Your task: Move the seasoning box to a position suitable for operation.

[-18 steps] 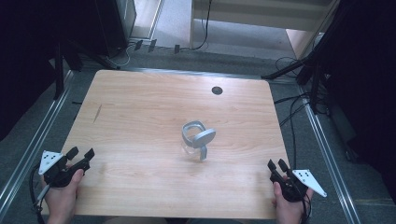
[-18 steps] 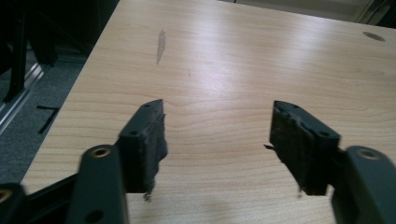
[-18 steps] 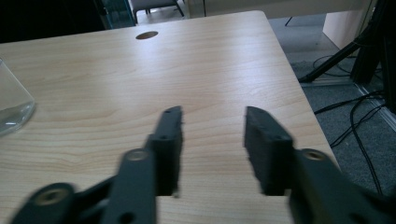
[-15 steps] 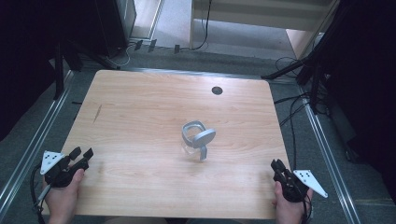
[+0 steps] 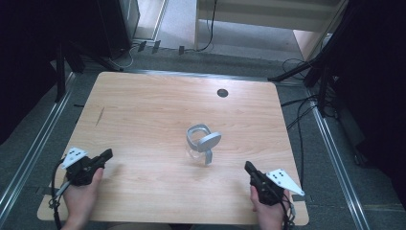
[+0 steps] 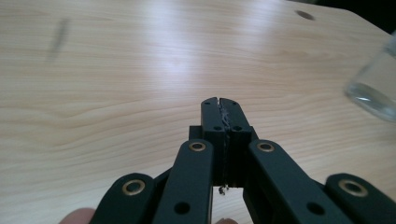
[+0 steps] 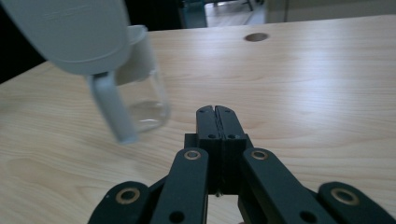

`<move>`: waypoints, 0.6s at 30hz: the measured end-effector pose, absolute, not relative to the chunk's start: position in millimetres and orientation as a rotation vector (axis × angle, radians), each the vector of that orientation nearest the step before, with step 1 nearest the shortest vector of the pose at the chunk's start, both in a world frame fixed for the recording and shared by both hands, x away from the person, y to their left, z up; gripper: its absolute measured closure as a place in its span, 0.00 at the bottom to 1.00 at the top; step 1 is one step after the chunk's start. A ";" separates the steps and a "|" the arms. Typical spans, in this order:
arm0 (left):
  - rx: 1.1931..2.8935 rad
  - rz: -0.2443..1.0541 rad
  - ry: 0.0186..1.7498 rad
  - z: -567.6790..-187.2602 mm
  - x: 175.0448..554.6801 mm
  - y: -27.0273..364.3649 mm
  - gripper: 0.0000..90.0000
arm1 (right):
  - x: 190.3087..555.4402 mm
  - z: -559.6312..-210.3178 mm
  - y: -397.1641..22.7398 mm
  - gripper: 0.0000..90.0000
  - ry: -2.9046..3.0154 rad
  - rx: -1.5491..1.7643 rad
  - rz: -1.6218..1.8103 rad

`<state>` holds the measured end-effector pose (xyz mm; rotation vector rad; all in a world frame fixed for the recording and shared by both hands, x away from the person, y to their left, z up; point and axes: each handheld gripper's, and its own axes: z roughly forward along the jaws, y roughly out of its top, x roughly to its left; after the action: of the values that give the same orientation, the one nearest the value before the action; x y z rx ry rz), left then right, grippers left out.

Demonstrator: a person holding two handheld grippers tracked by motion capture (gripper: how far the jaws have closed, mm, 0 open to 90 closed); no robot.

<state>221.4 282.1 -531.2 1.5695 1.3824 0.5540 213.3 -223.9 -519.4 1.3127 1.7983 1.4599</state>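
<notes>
No text, label, brand, number or sign can be read here. The grey lid of the clear glass jar carries a faint raised line of lettering, too blurred to make out.

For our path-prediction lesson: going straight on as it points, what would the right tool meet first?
Likely nothing: in the right gripper view the glass jar sits left of the right tool, whose line crosses bare table toward the far edge.
</notes>
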 end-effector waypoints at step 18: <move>1.712 0.363 1.143 -514.5 286.8 153.0 1.00 | 229.2 -518.7 -136.4 1.00 2.021 1.133 1.547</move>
<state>286.8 153.0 -514.5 1.7122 1.1426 0.3633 229.2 -136.4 -518.7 1.1334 2.0213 1.5470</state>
